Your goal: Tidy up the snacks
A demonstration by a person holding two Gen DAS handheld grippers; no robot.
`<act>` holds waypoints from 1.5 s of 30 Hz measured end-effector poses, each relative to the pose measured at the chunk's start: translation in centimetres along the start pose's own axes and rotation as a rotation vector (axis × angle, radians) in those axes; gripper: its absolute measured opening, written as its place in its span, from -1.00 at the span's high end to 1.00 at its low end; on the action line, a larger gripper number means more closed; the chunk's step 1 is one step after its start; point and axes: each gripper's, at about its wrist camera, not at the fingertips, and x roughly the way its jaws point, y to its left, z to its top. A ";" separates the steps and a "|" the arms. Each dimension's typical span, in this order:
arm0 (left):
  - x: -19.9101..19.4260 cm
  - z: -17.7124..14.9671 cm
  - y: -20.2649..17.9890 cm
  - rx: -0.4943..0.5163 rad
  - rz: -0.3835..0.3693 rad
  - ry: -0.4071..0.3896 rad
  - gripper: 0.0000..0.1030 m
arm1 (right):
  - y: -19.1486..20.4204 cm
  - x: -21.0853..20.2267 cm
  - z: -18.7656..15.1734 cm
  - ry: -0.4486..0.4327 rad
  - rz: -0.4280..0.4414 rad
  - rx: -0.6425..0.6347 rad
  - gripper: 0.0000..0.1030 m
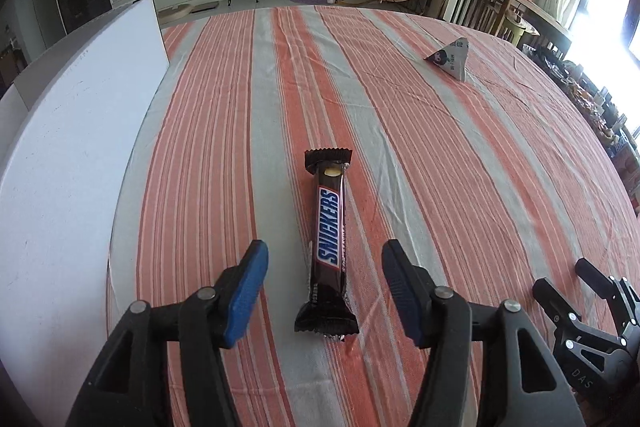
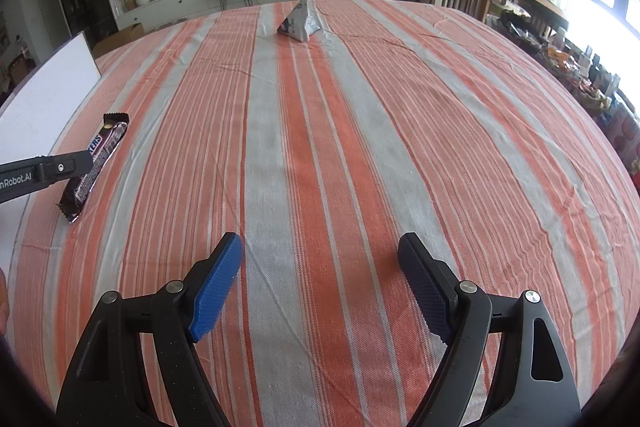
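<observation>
Between our left gripper point(image 1: 324, 263) pads lies the Snickers bar point(image 1: 327, 247), flat on the striped cloth of the counter point(image 1: 460, 167), w/ a clear gap each side. So the left gripper is partly spread and holding nothing; neither blue pad touches the wrapper. Bar's long axis runs straight away from us, roughly along the line the gripper points, near crimped end low between the fingers, far end out past the tips. That's the relation the next move turns on, as we judge it: a close from here would pinch across the narrow width, approx mid-length, which should suit a slim bar. Left hand is clearly the nearer one; from the right wrist view the bar point(image 2: 94, 165) sits far off to the left, part-hidden by the left gripper's finger.

Bar looks intact: dark brown wrapper, blue-and-white logo facing up, serrated crimps both ends, small pale patch near the far end. Thin and light, prob slippery foil.

Our right gripper point(image 2: 320, 287) hangs wide and empty over bare cloth. Further out, a grey-white pyramid-shaped packet point(image 1: 450, 57) stands near the counter's far side, well apart from the bar, closer to the right hand's line. White board point(image 1: 80, 147) runs along the counter's left edge, beside the bar's side.
</observation>
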 end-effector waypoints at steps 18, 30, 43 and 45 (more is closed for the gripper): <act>1.6 -0.9 1.4 0.020 0.071 -0.038 -1.00 | -0.5 4.4 10.7 -0.055 0.091 -0.092 -0.66; 1.6 -1.0 1.4 0.019 0.071 -0.038 -1.00 | 1.5 16.8 22.9 -0.007 0.066 -0.021 -0.30; 1.6 -0.9 1.4 0.020 0.071 -0.038 -1.00 | -0.7 9.2 17.4 0.007 0.184 -0.032 0.79; 1.6 -0.9 1.4 0.020 0.071 -0.038 -1.00 | -1.1 7.3 15.5 0.026 0.193 -0.048 0.89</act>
